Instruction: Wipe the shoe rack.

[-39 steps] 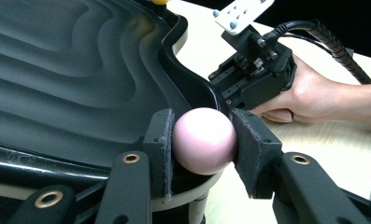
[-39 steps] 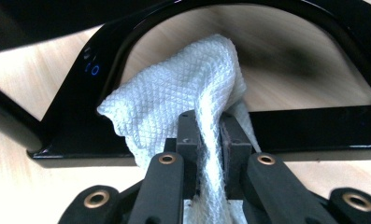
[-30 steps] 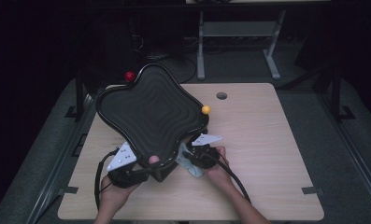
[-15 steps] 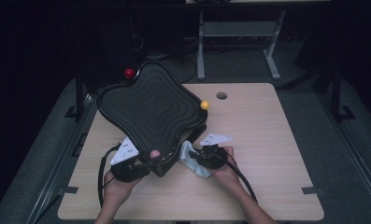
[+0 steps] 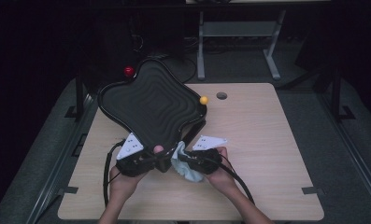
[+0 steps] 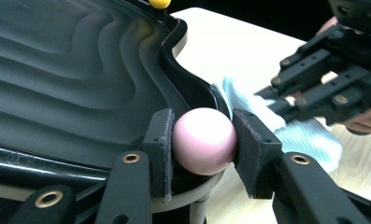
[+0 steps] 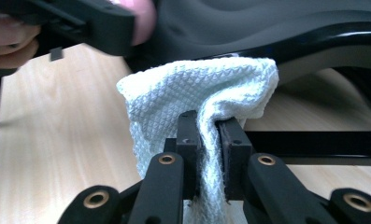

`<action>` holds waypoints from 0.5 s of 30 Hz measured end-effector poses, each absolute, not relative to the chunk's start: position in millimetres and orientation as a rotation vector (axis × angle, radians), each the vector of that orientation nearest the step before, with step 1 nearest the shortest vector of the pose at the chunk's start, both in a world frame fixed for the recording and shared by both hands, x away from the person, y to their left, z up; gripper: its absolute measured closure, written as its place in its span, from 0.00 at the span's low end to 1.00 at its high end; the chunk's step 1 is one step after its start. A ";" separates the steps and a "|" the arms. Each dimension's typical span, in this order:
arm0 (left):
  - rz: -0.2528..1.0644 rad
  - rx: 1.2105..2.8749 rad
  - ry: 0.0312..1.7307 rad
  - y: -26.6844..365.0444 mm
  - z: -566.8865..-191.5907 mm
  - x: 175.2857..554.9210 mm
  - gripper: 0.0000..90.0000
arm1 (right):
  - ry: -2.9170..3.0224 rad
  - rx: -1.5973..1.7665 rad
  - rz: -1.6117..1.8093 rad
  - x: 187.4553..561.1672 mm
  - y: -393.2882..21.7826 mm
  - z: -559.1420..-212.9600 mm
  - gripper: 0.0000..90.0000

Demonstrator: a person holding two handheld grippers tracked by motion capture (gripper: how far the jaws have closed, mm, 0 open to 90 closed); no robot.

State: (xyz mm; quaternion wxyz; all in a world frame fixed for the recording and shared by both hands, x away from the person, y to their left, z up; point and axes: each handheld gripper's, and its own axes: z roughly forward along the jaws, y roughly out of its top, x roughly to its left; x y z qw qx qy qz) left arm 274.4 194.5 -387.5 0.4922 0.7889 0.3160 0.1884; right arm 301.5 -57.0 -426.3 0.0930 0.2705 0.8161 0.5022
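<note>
Cloth [image 7: 192, 107] weave, right gripper view.

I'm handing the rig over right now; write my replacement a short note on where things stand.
Left tool: shut on the pink ball at the near corner of the black wavy tray, which it holds tilted up off the table.
Right tool: shut on the pale cloth, bunched just under the tray's near edge.
A yellow ball and a red ball sit on other corners.
Done: both grips are set.
Left, probably: wiping the tray with the cloth.
</note>
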 end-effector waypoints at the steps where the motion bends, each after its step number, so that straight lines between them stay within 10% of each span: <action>1: 0.461 1.917 0.767 194.3 -387.4 274.1 0.67 | 2.424 0.797 1.490 301.3 -57.2 -426.2 0.90; 15: 0.460 1.925 0.769 195.0 -386.5 273.7 0.67 | 2.437 0.776 1.491 299.2 -52.7 -426.3 0.89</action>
